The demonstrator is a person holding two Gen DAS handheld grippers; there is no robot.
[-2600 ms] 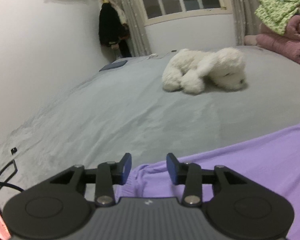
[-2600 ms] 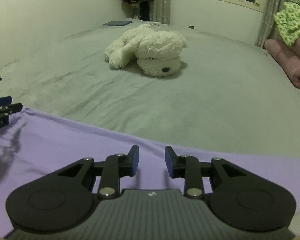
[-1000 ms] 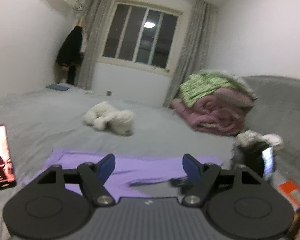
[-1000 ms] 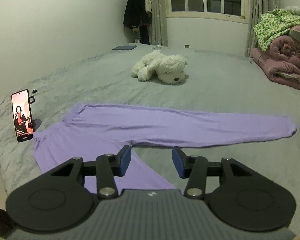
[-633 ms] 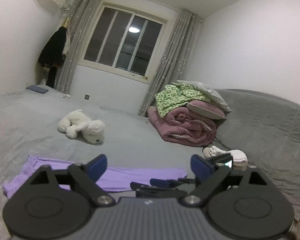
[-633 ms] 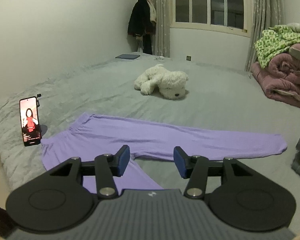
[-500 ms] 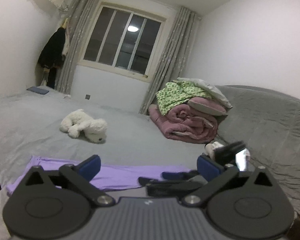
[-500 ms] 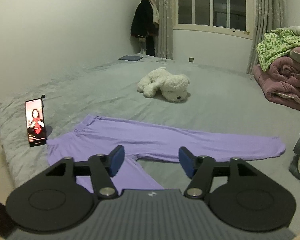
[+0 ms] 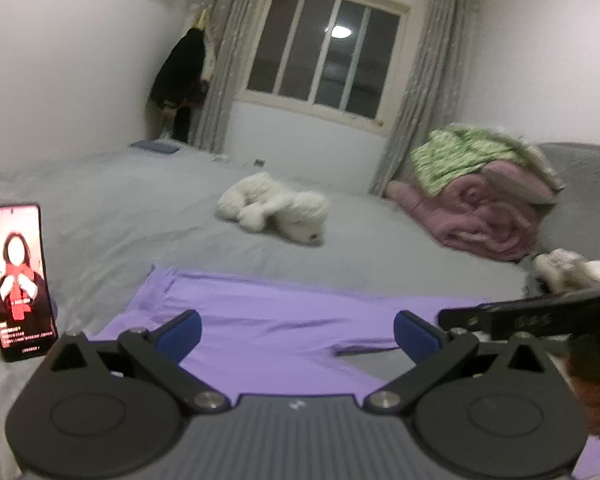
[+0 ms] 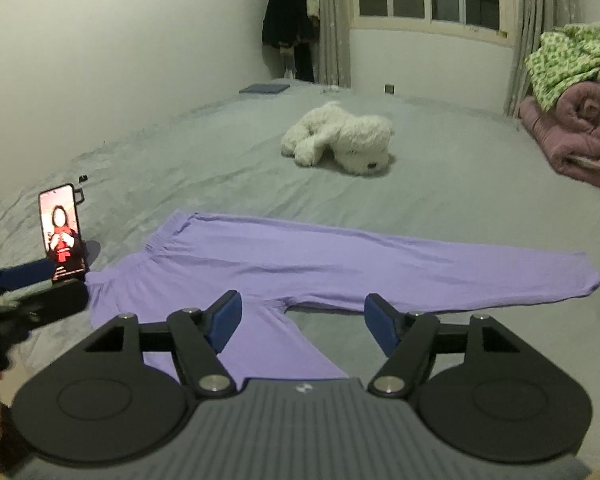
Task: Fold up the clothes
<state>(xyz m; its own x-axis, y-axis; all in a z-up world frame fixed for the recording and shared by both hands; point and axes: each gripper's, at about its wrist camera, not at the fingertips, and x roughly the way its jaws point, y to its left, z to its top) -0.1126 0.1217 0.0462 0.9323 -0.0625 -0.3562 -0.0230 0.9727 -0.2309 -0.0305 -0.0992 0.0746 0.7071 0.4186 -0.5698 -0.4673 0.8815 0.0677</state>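
I hold both grippers above the near edge of the bed (image 10: 440, 208), each pointing across it toward the window (image 9: 324, 68).

Left gripper (image 9: 296, 332): jaws spread wide, nothing between them. The purple trousers (image 9: 260, 312) lie flat on the bed directly ahead of and below the jaws. A phone (image 9: 18, 278) with a lit screen stands upright to the left of the left jaw. The right gripper's black body enters this view just beyond the right jaw.

Right gripper (image 10: 302, 320): jaws open at a moderate width, nothing held. The purple trousers (image 10: 340, 260) are spread out ahead of the jaws, waistband toward the left, one leg running far to the right, the other passing below the jaws toward me. The crotch lies just ahead, between the two jaws. The phone (image 10: 62, 236) stands left of the waistband, with the left gripper's blue tip just in front of it.

Beyond the trousers, well ahead of both jaws, lies a white plush dog (image 10: 340, 138). Folded pink and green blankets (image 9: 480, 196) are stacked far right.
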